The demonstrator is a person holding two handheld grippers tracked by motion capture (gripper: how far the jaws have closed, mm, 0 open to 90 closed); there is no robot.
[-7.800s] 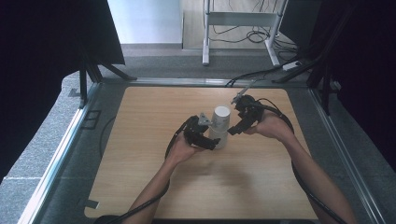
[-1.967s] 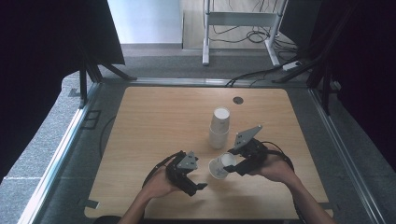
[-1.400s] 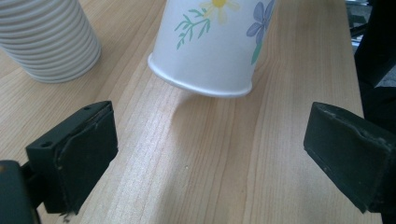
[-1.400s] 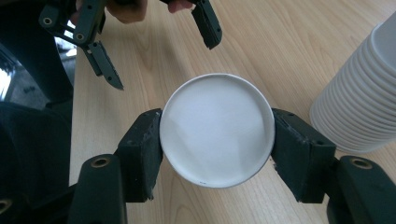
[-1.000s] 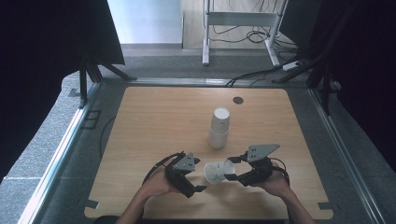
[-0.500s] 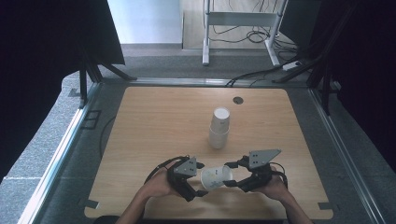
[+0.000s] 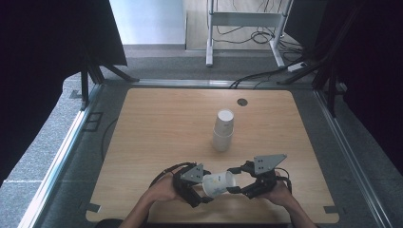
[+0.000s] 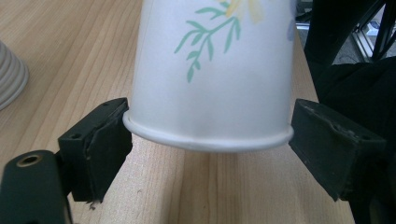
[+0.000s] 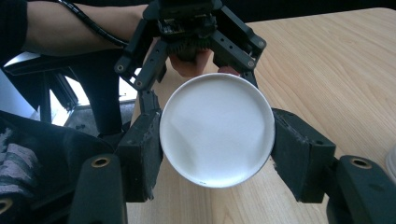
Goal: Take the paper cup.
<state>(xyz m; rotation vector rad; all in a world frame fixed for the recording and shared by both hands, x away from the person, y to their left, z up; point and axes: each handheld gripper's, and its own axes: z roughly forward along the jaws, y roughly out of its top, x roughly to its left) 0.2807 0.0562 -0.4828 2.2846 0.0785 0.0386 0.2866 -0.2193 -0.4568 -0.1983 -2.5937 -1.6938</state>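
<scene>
While my right tool (image 7: 236, 183) clamps the cup (image 7: 218, 184) base, cup axis level over the tabletop (image 7: 157, 128), my left tool (image 7: 199, 186) brackets its rim, jaws apart.

Wooden table (image 7: 157, 142) — dark round grommet (image 7: 242, 101) near its far edge.

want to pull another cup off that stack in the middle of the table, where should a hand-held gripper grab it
Grip the top cup across its narrow upper wall, coming from the near side with the jaws level. The stack stands upside down, base up, and the top cup's wall shows above the rim of the cup beneath. Its round taper likely suits a squeeze across the width, lifting straight up.
</scene>
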